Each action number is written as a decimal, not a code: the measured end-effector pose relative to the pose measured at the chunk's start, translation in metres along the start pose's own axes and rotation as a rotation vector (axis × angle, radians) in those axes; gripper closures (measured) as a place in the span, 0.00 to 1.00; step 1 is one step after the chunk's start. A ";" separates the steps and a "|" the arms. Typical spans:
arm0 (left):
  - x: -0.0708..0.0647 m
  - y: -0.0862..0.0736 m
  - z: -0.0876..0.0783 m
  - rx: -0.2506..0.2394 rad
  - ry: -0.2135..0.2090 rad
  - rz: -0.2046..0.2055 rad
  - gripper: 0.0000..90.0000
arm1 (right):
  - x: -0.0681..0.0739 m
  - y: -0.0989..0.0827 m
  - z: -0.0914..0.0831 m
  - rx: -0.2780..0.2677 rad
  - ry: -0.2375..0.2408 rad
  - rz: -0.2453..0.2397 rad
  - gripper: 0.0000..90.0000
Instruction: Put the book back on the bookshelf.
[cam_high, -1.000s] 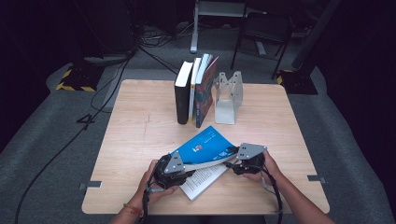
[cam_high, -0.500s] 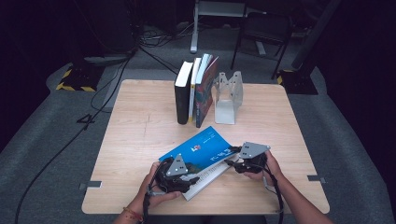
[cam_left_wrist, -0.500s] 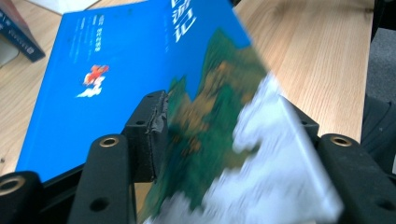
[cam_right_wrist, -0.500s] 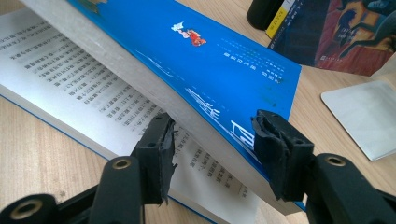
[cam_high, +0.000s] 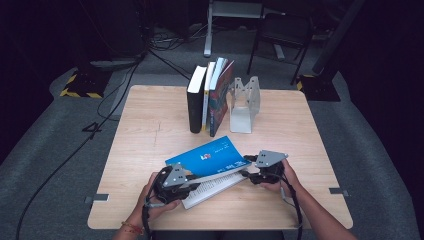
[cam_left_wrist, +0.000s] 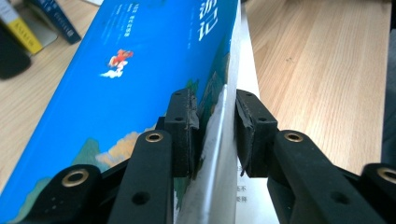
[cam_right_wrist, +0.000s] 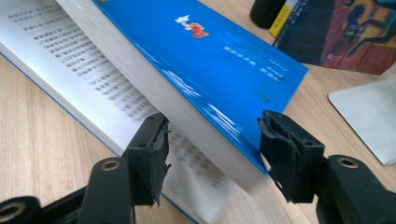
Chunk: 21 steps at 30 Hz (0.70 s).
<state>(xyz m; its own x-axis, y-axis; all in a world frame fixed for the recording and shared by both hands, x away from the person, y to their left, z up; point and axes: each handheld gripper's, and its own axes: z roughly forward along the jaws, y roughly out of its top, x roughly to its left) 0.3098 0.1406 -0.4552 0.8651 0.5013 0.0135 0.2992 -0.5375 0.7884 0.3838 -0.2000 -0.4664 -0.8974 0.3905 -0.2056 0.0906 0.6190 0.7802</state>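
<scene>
A blue paperback lies near the table's front edge, opened, with its upper part lifted off the white text pages. My left gripper holds that lifted part at its near left end. In the left gripper view the jaws are closed onto the blue cover and a thin stack of pages. My right gripper is at the book's right corner. In the right gripper view it stands open, its pads well apart on either side of the lifted block, above the printed page.
Several books stand upright at the back middle of the wooden table, beside a grey metal bookend. A person's hands hold both grippers from the near edge. Dark floor with cables surrounds the table.
The lifted part of the blue book has come down closer to the pages beneath. Both grippers have shifted slightly toward the near edge with it.
</scene>
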 end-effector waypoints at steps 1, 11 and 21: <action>0.003 -0.004 -0.004 0.002 -0.008 -0.005 0.76 | -0.002 0.000 0.000 -0.020 0.012 0.008 0.60; 0.003 -0.011 -0.008 0.037 0.024 -0.028 0.70 | -0.002 0.012 0.001 -0.046 0.018 -0.071 0.62; -0.010 -0.007 0.000 0.107 0.101 -0.022 0.61 | 0.001 0.025 0.005 -0.069 -0.023 -0.054 0.59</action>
<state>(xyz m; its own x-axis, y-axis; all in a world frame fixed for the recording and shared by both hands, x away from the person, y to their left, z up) 0.2988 0.1395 -0.4606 0.8145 0.5767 0.0635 0.3632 -0.5922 0.7193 0.3875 -0.1807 -0.4505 -0.8900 0.3734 -0.2616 0.0114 0.5919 0.8060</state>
